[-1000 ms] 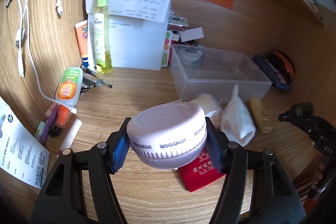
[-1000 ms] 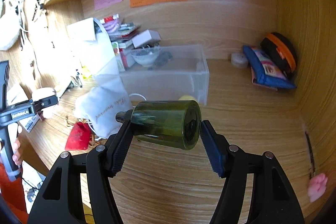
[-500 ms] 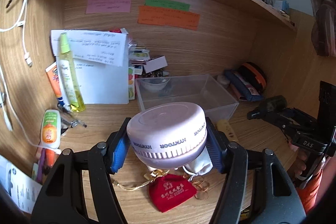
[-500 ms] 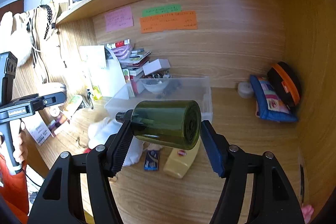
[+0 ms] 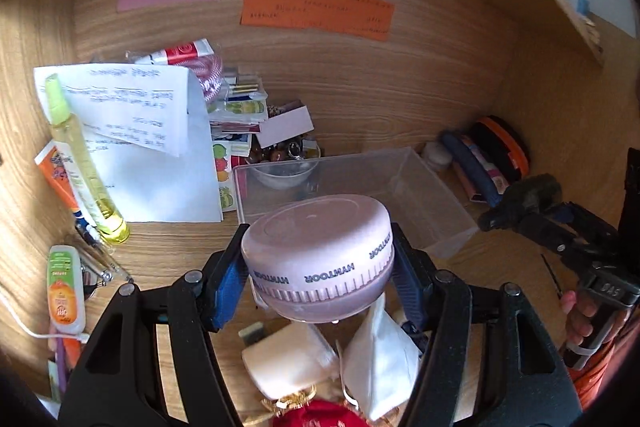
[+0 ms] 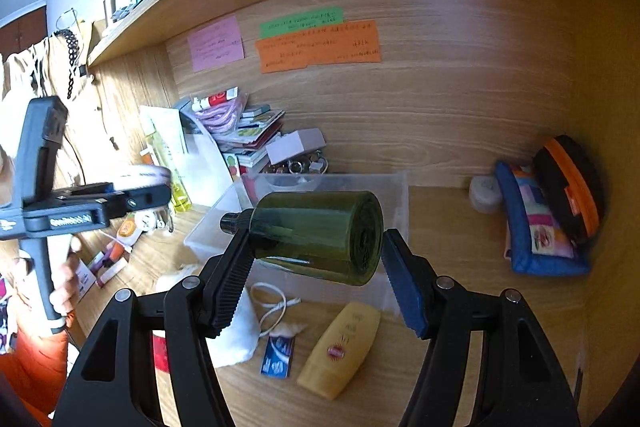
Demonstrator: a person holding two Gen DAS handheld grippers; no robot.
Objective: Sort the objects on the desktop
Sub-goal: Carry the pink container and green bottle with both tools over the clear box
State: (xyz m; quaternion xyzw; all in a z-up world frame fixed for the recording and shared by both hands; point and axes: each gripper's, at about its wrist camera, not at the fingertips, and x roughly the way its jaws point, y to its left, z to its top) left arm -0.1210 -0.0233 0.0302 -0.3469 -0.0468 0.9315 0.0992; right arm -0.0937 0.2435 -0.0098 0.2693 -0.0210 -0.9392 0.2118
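Observation:
My left gripper is shut on a round pink jar marked HYNTOOR and holds it above the desk, in front of the clear plastic bin. My right gripper is shut on a dark green bottle lying sideways, cap to the left, held above the desk just before the same bin. The right gripper with its bottle shows at the right of the left wrist view. The left gripper with the jar shows at the left of the right wrist view.
On the desk lie a yellow tube, a blue packet, white pouches, a red pouch and a white roll. A yellow spray bottle, papers and tubes stand left. Pouches lean in the right corner.
Both grippers have moved up and toward the bin with their loads held. The left wrist view has closed in over the bin's near edge; the right view has tilted up.

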